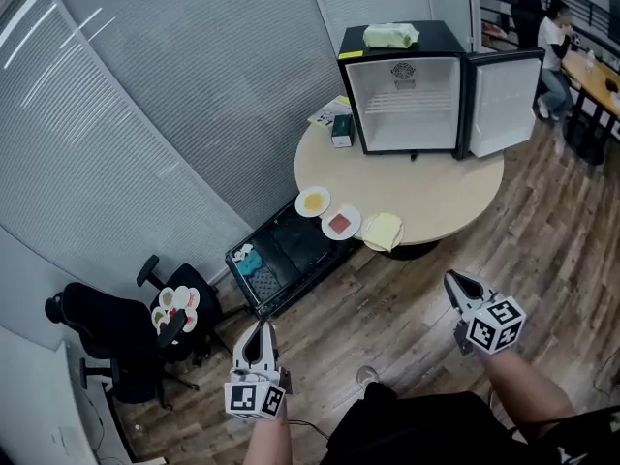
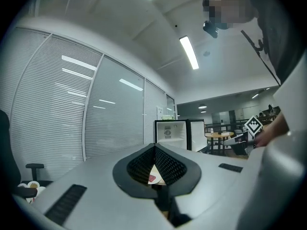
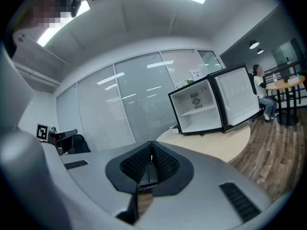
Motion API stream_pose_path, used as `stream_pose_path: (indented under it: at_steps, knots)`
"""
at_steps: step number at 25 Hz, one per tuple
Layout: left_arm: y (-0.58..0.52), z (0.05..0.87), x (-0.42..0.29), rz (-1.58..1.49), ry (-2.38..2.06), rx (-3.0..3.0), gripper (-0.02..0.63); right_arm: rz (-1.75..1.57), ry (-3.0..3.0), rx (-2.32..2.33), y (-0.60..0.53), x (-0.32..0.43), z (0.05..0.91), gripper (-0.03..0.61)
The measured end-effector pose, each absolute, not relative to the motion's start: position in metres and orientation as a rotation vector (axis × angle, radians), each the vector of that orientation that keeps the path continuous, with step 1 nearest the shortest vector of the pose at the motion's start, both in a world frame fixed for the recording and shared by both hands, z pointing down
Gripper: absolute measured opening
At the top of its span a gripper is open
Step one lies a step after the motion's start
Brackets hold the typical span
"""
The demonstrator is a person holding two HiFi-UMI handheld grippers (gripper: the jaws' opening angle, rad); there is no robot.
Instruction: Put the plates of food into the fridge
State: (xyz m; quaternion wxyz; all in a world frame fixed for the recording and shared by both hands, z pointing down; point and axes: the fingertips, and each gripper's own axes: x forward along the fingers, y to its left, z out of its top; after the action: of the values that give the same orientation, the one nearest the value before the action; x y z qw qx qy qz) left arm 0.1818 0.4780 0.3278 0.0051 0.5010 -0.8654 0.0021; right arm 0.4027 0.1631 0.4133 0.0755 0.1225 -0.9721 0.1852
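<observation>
Found left gripper [image 1: 260, 332] and right gripper [image 1: 455, 281] at the bottom of the head view, fingers [image 2: 168, 166] of each pressed together on nothing, well apart from the yellow plate [image 1: 313, 201] and red plate [image 1: 341, 223] lying side by side at the lower-left edge of the round table [image 1: 446, 197], below the open, bare fridge [image 1: 404, 90] at upper centre. Advise parting the fingers before closing in, taking one rim level from the near edge, and keeping it flat. Read no brand or label, not even on the green box [image 1: 341, 129] beside the fridge, too small to make out.
</observation>
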Motion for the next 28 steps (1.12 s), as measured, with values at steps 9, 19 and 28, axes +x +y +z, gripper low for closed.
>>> stream_pose_path:
  at_steps: [9,19,28]
  knots:
    - [0.490,0.342,0.059,0.036,-2.632,1.644,0.005,0.784,-2.847,0.599,0.162,0.303,0.438,0.006]
    - [0.445,0.338,-0.003,0.034,-2.569,1.820,0.005,0.794,-2.817,0.718,0.168,0.265,0.454,0.006]
    - [0.419,0.349,-0.019,0.081,-2.522,1.858,0.005,0.894,-2.788,0.763,0.151,0.251,0.500,0.006]
